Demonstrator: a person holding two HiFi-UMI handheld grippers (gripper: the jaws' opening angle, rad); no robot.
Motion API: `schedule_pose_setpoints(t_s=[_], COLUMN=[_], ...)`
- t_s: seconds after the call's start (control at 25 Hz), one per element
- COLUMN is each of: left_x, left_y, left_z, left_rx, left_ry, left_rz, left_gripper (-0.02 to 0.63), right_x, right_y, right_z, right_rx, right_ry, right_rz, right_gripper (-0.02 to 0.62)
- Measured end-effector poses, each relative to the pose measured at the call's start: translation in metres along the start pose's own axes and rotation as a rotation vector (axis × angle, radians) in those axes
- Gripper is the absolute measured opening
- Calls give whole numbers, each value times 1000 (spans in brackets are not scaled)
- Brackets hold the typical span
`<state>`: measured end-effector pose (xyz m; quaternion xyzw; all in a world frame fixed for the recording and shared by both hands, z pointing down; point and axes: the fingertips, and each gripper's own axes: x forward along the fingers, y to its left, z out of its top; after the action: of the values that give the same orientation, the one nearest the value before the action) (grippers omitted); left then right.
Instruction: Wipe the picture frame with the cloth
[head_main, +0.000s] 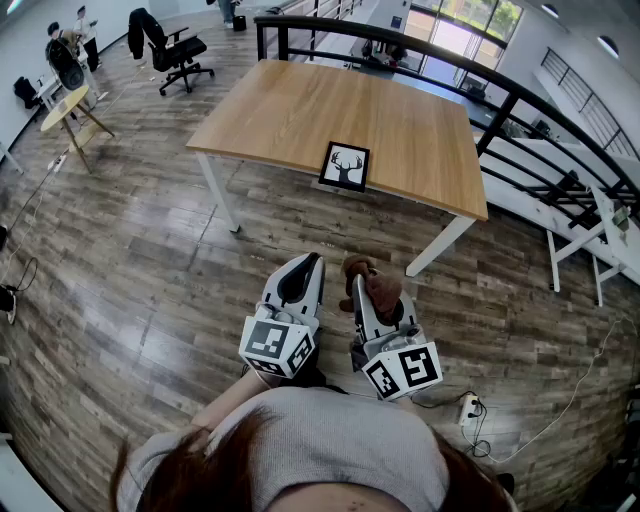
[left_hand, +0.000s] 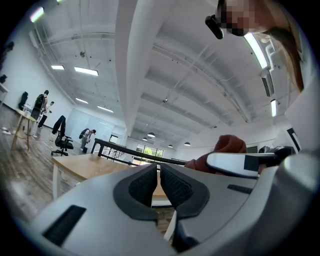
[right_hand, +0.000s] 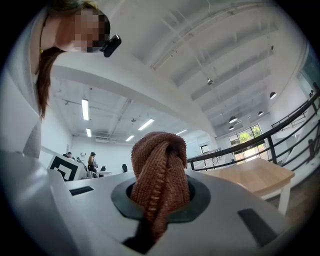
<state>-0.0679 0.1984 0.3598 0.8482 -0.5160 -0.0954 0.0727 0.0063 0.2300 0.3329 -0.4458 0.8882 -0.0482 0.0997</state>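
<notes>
A black picture frame (head_main: 345, 166) with a deer print lies near the front edge of a wooden table (head_main: 300, 110), well ahead of both grippers. My right gripper (head_main: 362, 280) is shut on a brown knitted cloth (right_hand: 160, 175), which bunches up between its jaws; the same cloth (head_main: 373, 287) shows in the head view. My left gripper (head_main: 306, 262) is shut with nothing between its dark pads (left_hand: 142, 186). Both grippers are held level above the floor, side by side, short of the table. The cloth (left_hand: 225, 147) also peeks in at the right of the left gripper view.
A black railing (head_main: 500, 90) runs behind and right of the table. An office chair (head_main: 172, 50) and a small round table (head_main: 65, 105) stand far left. A power strip (head_main: 466, 408) and cables lie on the wood floor at right. People stand far off.
</notes>
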Motion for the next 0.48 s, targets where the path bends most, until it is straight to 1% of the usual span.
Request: schedule_pose_setpoints(t_s=[0.24,0.48], left_x=[12,40], left_y=[15,16], left_z=[0,-2], left_rx=[3,0], left_ry=[-8,-7], left_rz=[22,-12], left_gripper=[11,11], right_x=[10,25], right_y=[-2,-24], right_z=[0,1], right_rx=[-45,-59], right_ry=[-1,-1], right_rz=[18,-8], right_gripper=[46,46])
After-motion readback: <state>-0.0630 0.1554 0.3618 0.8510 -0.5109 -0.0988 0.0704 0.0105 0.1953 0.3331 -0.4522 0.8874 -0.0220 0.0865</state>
